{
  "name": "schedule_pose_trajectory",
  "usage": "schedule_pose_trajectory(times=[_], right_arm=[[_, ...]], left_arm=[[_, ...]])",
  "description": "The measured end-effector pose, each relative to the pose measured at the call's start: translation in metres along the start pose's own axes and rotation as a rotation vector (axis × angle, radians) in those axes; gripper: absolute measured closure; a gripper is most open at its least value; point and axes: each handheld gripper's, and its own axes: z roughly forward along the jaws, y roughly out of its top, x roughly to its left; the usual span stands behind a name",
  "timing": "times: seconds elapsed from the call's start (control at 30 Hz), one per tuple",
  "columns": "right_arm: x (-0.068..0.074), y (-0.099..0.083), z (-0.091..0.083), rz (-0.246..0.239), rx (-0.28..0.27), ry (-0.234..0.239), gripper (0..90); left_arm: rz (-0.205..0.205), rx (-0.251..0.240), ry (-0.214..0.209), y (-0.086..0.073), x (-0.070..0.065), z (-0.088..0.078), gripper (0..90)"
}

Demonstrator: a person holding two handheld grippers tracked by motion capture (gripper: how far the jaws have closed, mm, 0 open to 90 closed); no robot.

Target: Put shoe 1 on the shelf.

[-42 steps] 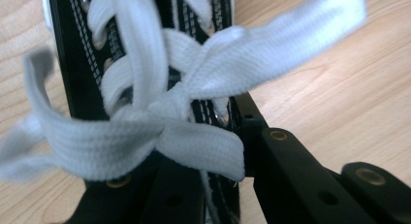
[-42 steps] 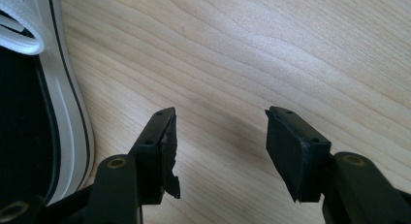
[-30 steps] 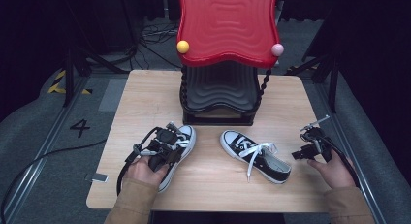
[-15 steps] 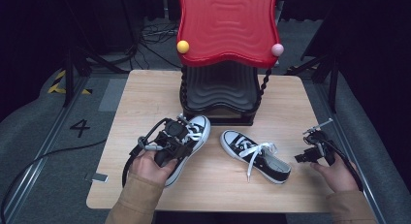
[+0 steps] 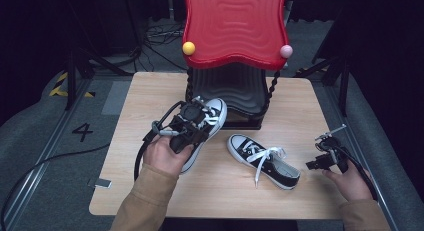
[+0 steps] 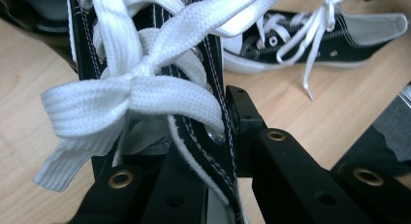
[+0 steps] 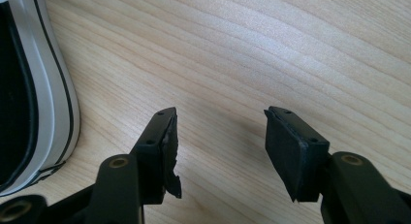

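Two black-and-white lace-up sneakers are on show. My left gripper is shut on the collar of one sneaker and holds it off the table, toe toward the rack. In the left gripper view the jaws pinch that sneaker's side wall just under its tied white bow. The other sneaker lies flat on the wooden table, laces loose; it appears again in the left gripper view. My right gripper rests low at the table's right edge, open, with bare wood between its jaws. The lying sneaker's sole is at its left.
A black tiered rack with a wavy red top stands at the table's back centre, with a yellow ball and a pink ball at its corners. Cables run over the grey floor at left.
My left gripper has lifted the sneaker off the table and carried it up and toward the rack. The right gripper and the lying sneaker have stayed put.
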Motion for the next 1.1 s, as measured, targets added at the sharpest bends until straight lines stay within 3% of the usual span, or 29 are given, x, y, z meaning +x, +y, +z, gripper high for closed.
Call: schedule_pose_trajectory(times=[0.23, 0.37, 0.63, 0.83, 0.93, 1.1], right_arm=[[0.000, 0.000, -0.001, -0.004, -0.004, 0.012, 46.1], [0.000, 0.000, 0.000, -0.007, -0.007, 0.017, 46.1], [-0.002, -0.001, 0.001, -0.006, -0.010, 0.027, 46.1], [-0.002, -0.006, 0.001, 0.007, -0.002, 0.030, 45.9], [-0.003, -0.013, 0.001, 0.018, 0.004, 0.022, 46.1], [-0.003, -0.024, -0.005, 0.019, -0.013, 0.012, 46.2]], left_arm=[[-0.013, -0.027, 0.036, 0.026, 0.004, 0.004, 86.4], [-0.013, -0.043, 0.077, 0.041, 0.004, 0.010, 86.4], [-0.025, -0.079, 0.132, 0.066, 0.010, 0.029, 86.4], [-0.025, -0.105, 0.176, 0.079, 0.012, 0.039, 86.3], [-0.026, -0.116, 0.178, 0.083, 0.013, 0.041, 86.3], [-0.015, -0.095, 0.207, 0.089, 0.016, 0.053, 86.2]])
